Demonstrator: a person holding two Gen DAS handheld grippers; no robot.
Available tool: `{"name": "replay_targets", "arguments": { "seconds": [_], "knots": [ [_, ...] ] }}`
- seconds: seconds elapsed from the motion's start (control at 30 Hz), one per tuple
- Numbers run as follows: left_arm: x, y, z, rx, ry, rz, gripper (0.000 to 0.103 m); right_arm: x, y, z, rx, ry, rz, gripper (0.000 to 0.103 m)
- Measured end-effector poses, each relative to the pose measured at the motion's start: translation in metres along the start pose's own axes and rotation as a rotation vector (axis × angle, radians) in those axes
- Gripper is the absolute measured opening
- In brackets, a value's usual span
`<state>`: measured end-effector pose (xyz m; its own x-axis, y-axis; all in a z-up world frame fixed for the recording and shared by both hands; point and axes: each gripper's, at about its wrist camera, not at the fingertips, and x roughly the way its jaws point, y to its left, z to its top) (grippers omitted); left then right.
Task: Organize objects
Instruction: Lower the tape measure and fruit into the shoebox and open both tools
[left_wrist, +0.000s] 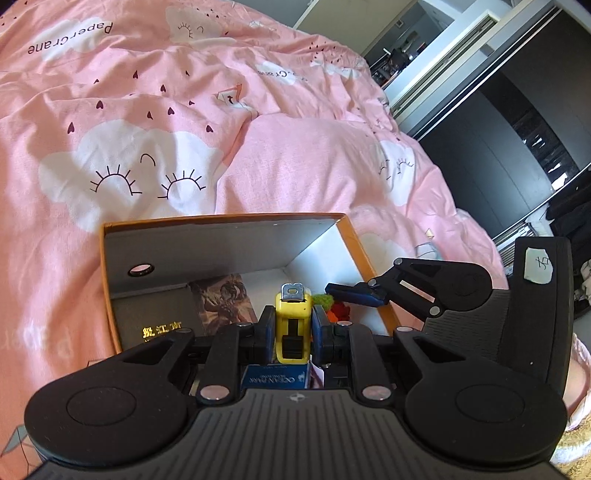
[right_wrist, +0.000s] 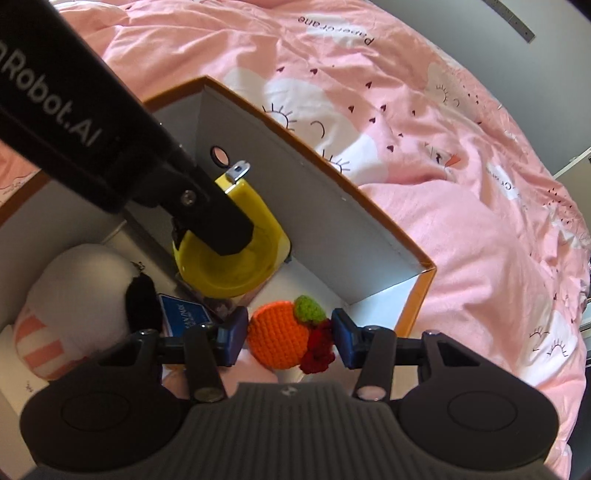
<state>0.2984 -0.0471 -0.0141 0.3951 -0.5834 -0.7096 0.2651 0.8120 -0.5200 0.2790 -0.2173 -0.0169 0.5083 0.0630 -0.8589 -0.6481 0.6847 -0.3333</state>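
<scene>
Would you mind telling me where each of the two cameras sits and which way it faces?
Left wrist: on the left gripper, looking down into the orange-rimmed box on the pink duvet; its jaws clamp a yellow tape measure; the right gripper shows beside it.
Right wrist: on the right gripper, looking down into the box; its jaws flank a crocheted orange; the left gripper crosses above.
Shared: box, duvet, tape measure, crocheted orange.

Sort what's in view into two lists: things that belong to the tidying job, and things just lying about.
Job:
- box
- tape measure, clamped in left gripper
- knitted orange, between right gripper pads
- soft toy, blue card, in the box

Lying about:
- pink duvet
- wardrobe
</scene>
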Motion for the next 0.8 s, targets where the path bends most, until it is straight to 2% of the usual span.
{"name": "replay_targets", "arguments": {
  "seconds": [0.17,0.5,0.63,0.8],
  "knots": [
    [0.020,0.002,0.006,0.024,0.033,0.022,0.022,0.013,-0.006,-0.001,0.028,0.018,0.045,0.051],
    [0.051,-0.003,0.011,0.062,0.059,0.071,0.022,-0.009,-0.015,-0.013,0.074,-0.042,0.027,0.055],
    [0.063,-0.011,0.011,0.103,0.041,0.113,0.022,-0.020,-0.018,-0.020,0.083,-0.068,0.012,0.050],
    [0.079,-0.018,0.017,0.114,0.030,0.115,0.022,-0.025,-0.019,-0.024,0.096,-0.076,0.004,0.046]
  ]
}}
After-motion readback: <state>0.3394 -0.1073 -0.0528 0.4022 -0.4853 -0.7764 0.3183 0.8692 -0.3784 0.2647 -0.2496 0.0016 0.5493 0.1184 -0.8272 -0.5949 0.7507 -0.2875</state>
